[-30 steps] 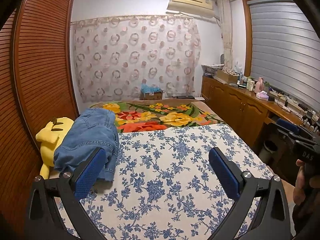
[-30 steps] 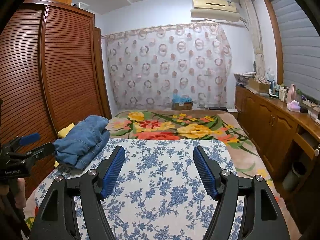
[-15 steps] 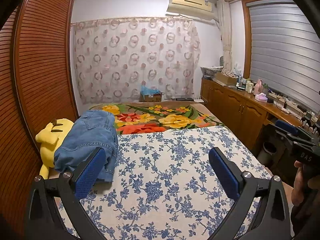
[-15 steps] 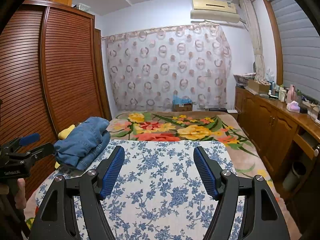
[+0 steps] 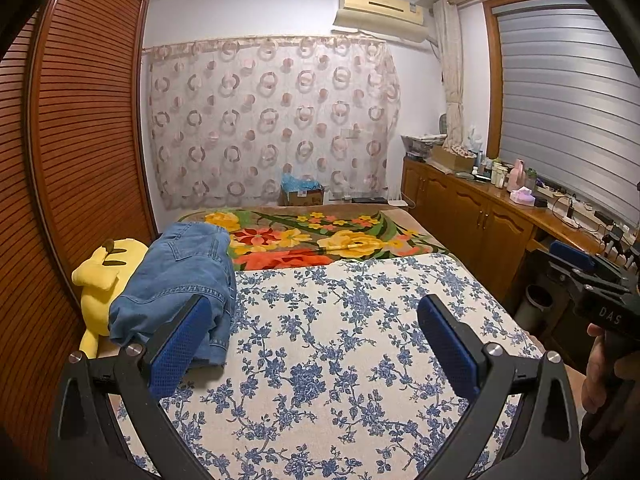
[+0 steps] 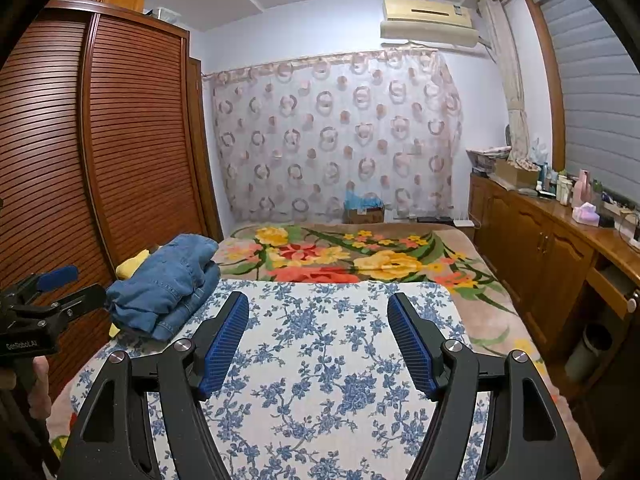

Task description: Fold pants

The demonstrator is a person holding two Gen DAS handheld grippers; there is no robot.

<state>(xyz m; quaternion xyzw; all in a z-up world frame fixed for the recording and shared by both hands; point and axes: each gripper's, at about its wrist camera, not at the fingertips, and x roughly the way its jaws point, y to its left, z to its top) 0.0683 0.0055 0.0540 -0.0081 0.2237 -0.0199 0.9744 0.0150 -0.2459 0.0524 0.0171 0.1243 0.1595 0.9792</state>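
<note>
Folded blue denim pants (image 5: 180,280) lie in a stack at the left edge of the bed, on the blue-flowered white sheet (image 5: 340,340); they also show in the right wrist view (image 6: 168,284). My left gripper (image 5: 312,312) is open and empty, held above the sheet, its left finger just in front of the pants. My right gripper (image 6: 318,312) is open and empty above the middle of the sheet, to the right of the pants. Each gripper shows at the edge of the other's view.
A yellow plush toy (image 5: 106,276) lies left of the pants against the slatted wooden wardrobe (image 5: 80,160). A flowered blanket (image 5: 320,240) covers the far half of the bed. Wooden cabinets (image 5: 480,220) with bottles run along the right wall.
Both grippers have tilted slightly upward and stayed open and empty; the view shows more of the ceiling. The pants have not moved.
</note>
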